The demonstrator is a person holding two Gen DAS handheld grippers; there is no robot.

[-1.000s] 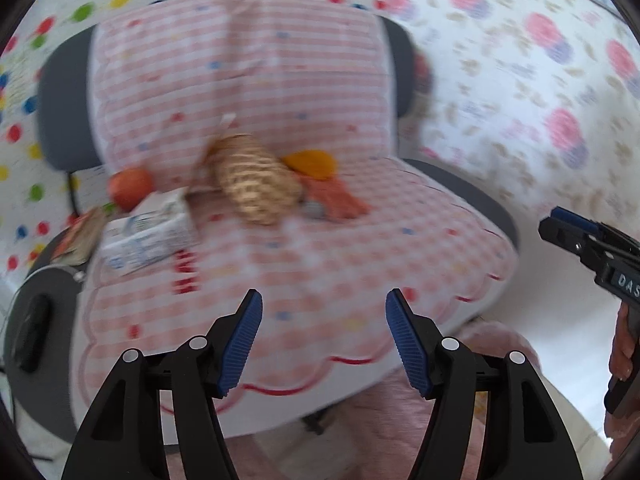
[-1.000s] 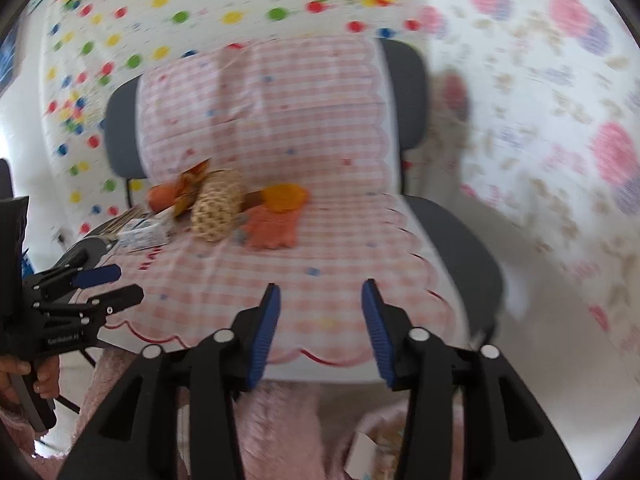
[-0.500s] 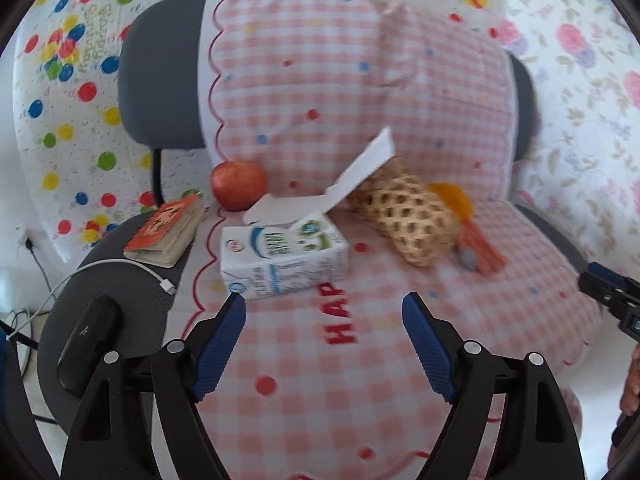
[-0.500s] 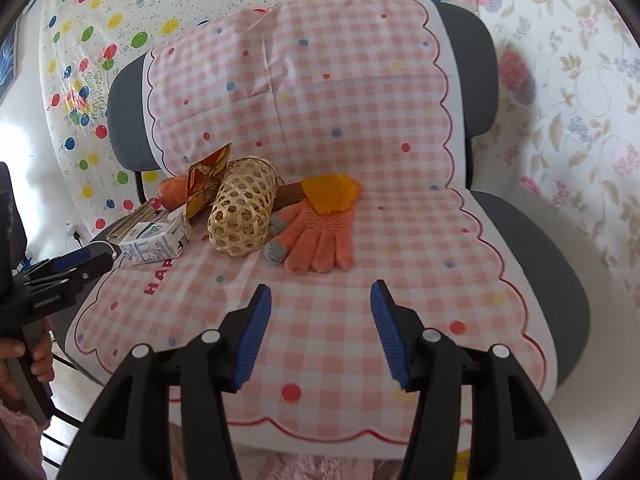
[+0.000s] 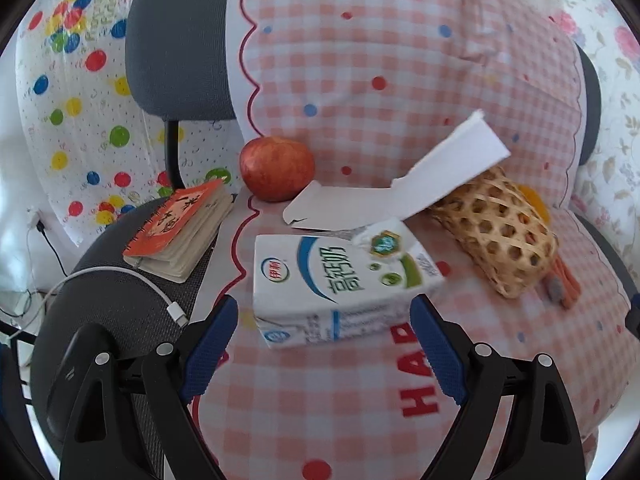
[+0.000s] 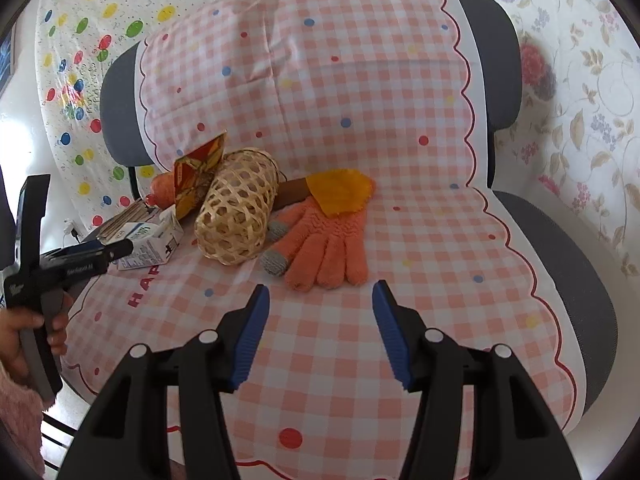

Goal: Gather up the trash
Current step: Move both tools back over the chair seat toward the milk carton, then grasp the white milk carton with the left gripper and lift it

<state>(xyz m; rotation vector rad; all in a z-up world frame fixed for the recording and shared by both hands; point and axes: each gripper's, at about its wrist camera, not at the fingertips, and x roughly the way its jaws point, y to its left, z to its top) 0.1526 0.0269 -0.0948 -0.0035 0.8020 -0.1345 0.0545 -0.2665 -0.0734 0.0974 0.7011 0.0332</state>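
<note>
Change: we now see the milk carton [image 5: 340, 284] far nearer our left tool [image 5: 324, 344], whose jaws are opening, nothing between.
Right tool [image 6: 318, 332]: spread, empty, above the seat cover [image 6: 420, 240].
Count: one carton, one apple [image 5: 277, 168], one glove [image 6: 324, 244], one basket [image 6: 236, 218].

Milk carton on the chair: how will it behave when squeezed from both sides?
The milk carton lies on its side with its spout torn open, so it is probably empty and light. Its thin card walls may dent under pressure. Flat faces mean it should not roll on the checked cover.
</note>
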